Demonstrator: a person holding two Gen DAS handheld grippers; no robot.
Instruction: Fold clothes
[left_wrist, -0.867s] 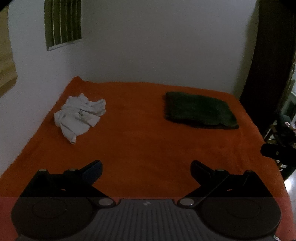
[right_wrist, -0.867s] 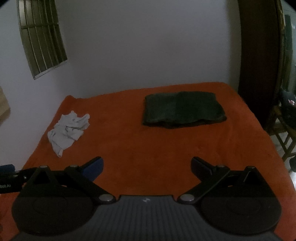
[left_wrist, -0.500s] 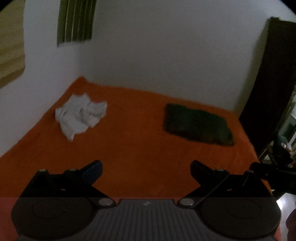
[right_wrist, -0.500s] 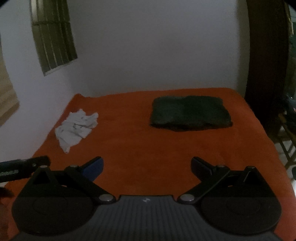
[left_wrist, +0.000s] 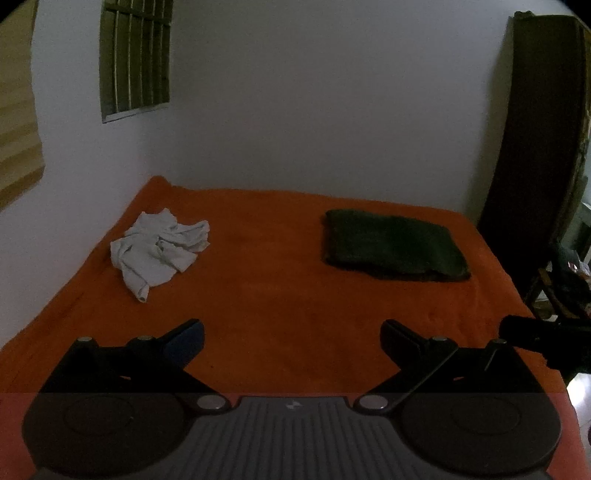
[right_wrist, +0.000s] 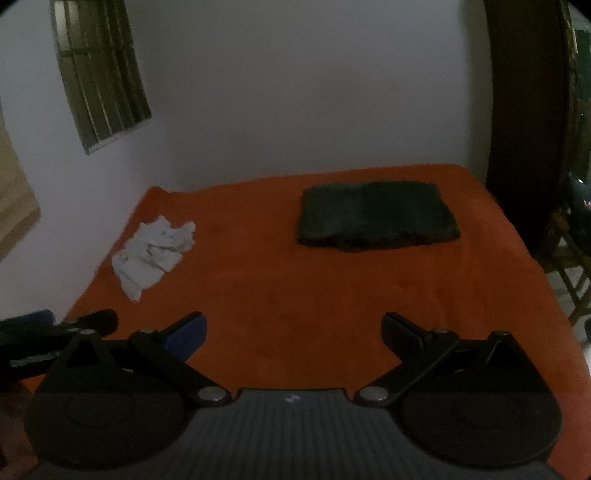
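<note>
Left wrist view: framing swung and settled since a moment ago, nothing grasped. Left gripper (left_wrist: 291, 334) jaws spread wide, empty; right gripper (right_wrist: 293, 330) likewise. Crumpled white garment (left_wrist: 159, 247) ahead-left of jaws, well apart, on bed (left_wrist: 280, 280). Folded dark cloth (left_wrist: 395, 245) ahead-right. Folding not yet begun.

Chair (right_wrist: 569, 266) at right edge cut off, dim; items on chair (left_wrist: 570, 264) too dark to identify.

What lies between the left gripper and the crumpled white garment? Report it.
Nothing visible. Only bare orange bedcover lies between the open left gripper and the crumpled white garment. The folded dark cloth lies apart, off to the right.
</note>
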